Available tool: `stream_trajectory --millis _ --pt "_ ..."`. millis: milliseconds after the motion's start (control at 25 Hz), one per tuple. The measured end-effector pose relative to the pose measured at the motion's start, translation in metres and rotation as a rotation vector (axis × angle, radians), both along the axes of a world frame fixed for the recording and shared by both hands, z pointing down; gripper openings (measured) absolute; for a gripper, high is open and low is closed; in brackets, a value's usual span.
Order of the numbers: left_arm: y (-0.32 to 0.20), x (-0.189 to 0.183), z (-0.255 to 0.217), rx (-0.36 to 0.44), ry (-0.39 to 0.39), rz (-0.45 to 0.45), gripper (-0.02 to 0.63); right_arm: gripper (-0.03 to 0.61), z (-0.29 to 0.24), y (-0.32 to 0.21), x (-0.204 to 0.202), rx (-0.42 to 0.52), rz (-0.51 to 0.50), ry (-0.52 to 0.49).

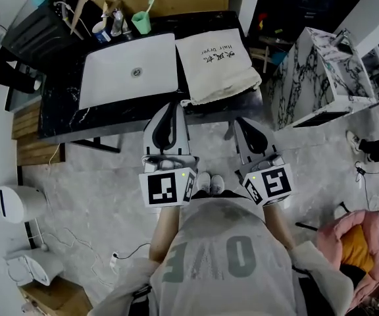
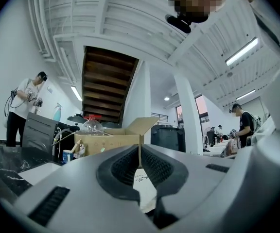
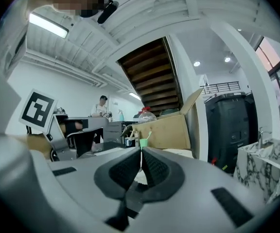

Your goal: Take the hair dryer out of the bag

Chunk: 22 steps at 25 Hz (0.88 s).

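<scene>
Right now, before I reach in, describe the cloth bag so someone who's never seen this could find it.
Start at the black marbled table at the top of the head view. On its right half, beside the flat white rectangular panel, lies the cream fabric bag. It is the only soft, wrinkled thing there, with black lettering printed on top.

Cream drawstring bag lies on black table.
</scene>
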<state>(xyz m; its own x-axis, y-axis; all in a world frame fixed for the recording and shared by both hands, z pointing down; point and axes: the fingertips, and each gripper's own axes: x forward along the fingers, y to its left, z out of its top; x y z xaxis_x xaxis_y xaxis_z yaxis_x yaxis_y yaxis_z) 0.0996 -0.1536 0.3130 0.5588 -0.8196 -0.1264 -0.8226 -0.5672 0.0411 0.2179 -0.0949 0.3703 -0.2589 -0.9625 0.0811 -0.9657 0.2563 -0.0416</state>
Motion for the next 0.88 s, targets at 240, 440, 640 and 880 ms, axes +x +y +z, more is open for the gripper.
stream_trajectory --millis 240,440,640,880 --pt "-0.005 -0.015 0.003 0.001 0.013 -0.004 0.038 0.032 -0.007 -0.005 -0.011 0.029 0.012 0.016" --pt "-0.012 -0.024 0.009 -0.017 0.022 -0.036 0.038 0.032 -0.006 -0.013 -0.008 0.051 0.041 -0.001" --pt "-0.015 -0.017 0.007 -0.004 0.015 -0.077 0.038 0.031 -0.01 -0.029 0.009 0.078 0.014 0.021" --pt "-0.024 0.001 0.005 -0.002 0.021 -0.185 0.038 0.032 -0.031 -0.06 0.04 0.126 -0.092 0.092"
